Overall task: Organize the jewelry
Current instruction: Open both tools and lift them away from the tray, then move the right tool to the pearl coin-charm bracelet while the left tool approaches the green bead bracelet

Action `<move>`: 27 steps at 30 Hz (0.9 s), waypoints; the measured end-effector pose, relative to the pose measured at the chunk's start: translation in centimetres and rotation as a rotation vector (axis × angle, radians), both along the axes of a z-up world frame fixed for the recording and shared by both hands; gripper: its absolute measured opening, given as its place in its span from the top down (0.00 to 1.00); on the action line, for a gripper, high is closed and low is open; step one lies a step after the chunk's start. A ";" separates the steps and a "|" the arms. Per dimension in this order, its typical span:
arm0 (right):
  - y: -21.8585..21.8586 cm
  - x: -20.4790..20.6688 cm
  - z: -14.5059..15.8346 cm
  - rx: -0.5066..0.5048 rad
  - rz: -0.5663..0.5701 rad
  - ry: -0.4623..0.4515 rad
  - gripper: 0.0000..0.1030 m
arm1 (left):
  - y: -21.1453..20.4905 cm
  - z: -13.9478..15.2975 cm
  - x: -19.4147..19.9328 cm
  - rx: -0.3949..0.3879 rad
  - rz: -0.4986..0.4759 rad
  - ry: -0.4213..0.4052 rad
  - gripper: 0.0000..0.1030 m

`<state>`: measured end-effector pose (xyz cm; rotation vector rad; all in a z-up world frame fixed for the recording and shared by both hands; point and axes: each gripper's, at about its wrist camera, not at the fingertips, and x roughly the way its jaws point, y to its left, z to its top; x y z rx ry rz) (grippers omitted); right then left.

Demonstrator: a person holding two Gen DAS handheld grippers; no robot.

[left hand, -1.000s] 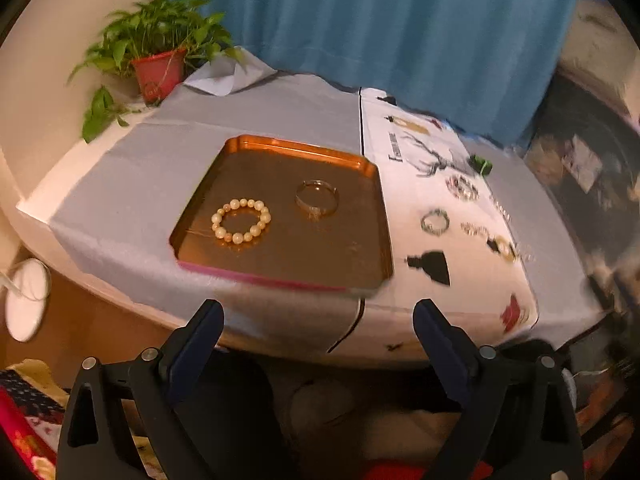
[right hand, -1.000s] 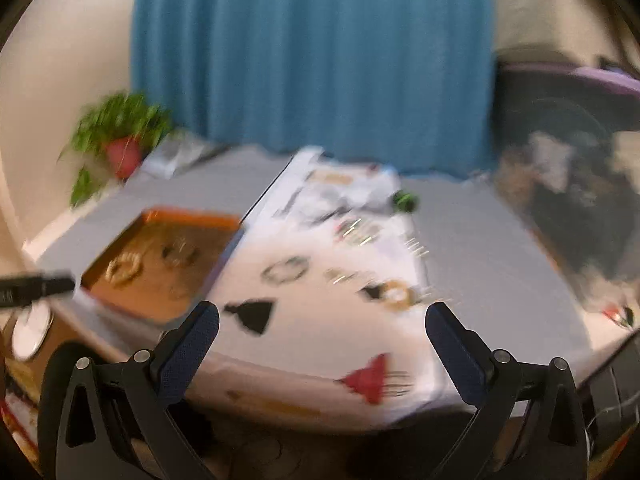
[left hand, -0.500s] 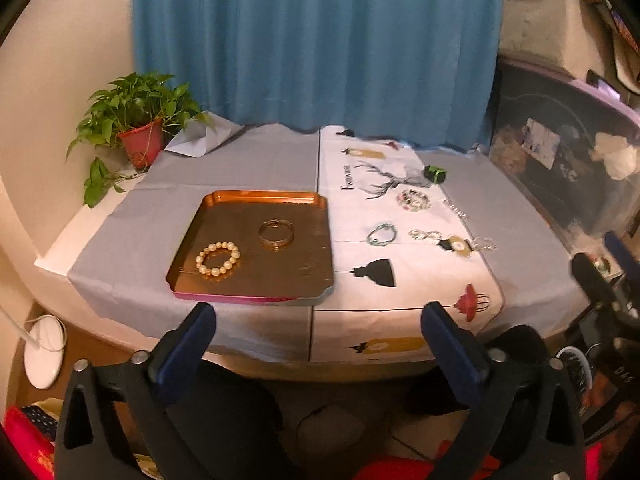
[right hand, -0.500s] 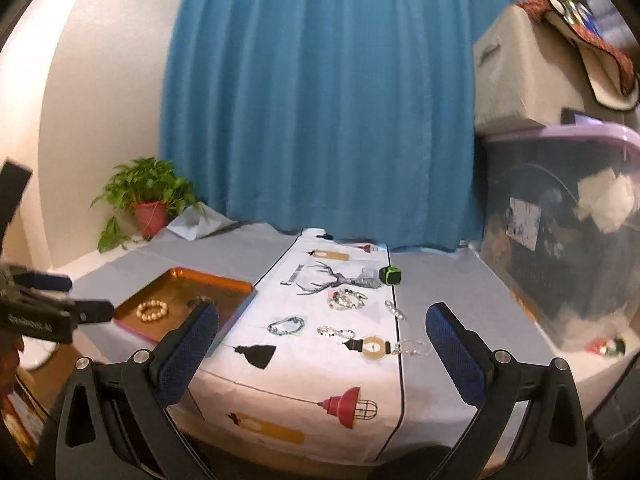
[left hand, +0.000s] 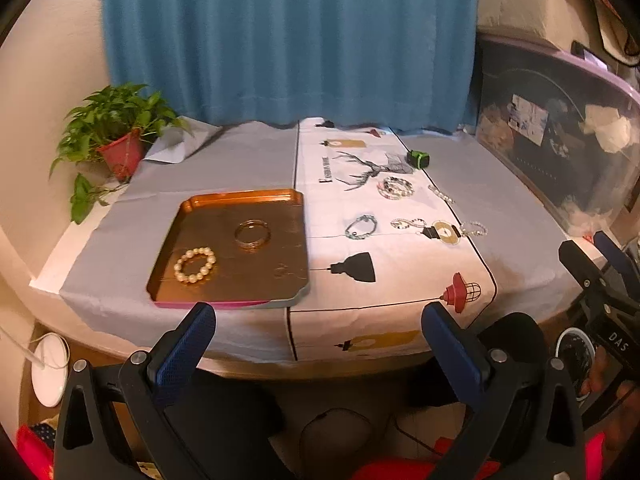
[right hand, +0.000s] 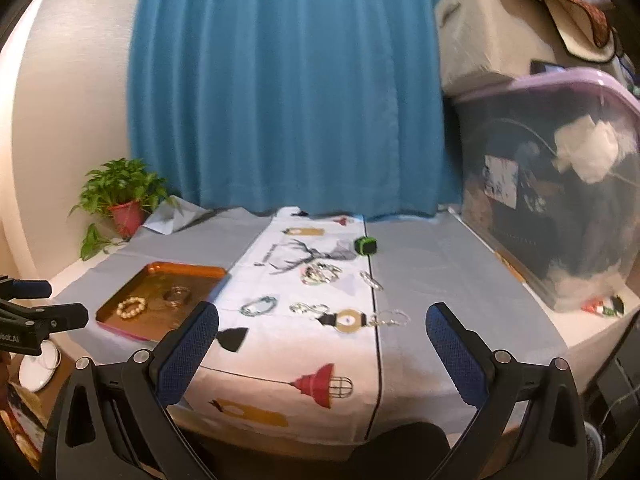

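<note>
On the copper tray (left hand: 288,204), at the table's left side, lay a pearl bracelet (left hand: 195,266) and, apart from it, a gold bangle (left hand: 252,234). Right of the tray, on the printed runner (left hand: 400,280), sat a teal bead bracelet (left hand: 361,227), a multicoloured bracelet (left hand: 396,188) and thin silver chains (left hand: 408,223). A green cube (left hand: 418,159) stood farther back. The left gripper (left hand: 318,340) and right gripper (right hand: 322,338) hung off the near edge, both spread wide, gripping nothing.
</note>
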<state>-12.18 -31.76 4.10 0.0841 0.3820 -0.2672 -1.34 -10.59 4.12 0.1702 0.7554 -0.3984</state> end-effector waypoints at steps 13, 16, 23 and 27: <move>-9.2 4.2 -4.7 0.127 -0.110 0.177 0.00 | -6.5 -3.2 7.6 0.006 -0.054 0.087 0.01; -12.2 6.5 -6.4 0.191 -0.114 0.226 0.00 | -8.2 -4.3 10.0 -0.015 -0.073 0.119 0.01; -16.6 13.7 -10.1 0.235 -0.088 0.359 0.00 | -12.8 -8.6 16.4 0.052 -0.103 0.184 0.01; -17.4 17.9 -13.0 0.230 -0.049 0.470 0.00 | -15.0 -11.6 19.0 0.130 -0.131 0.220 0.01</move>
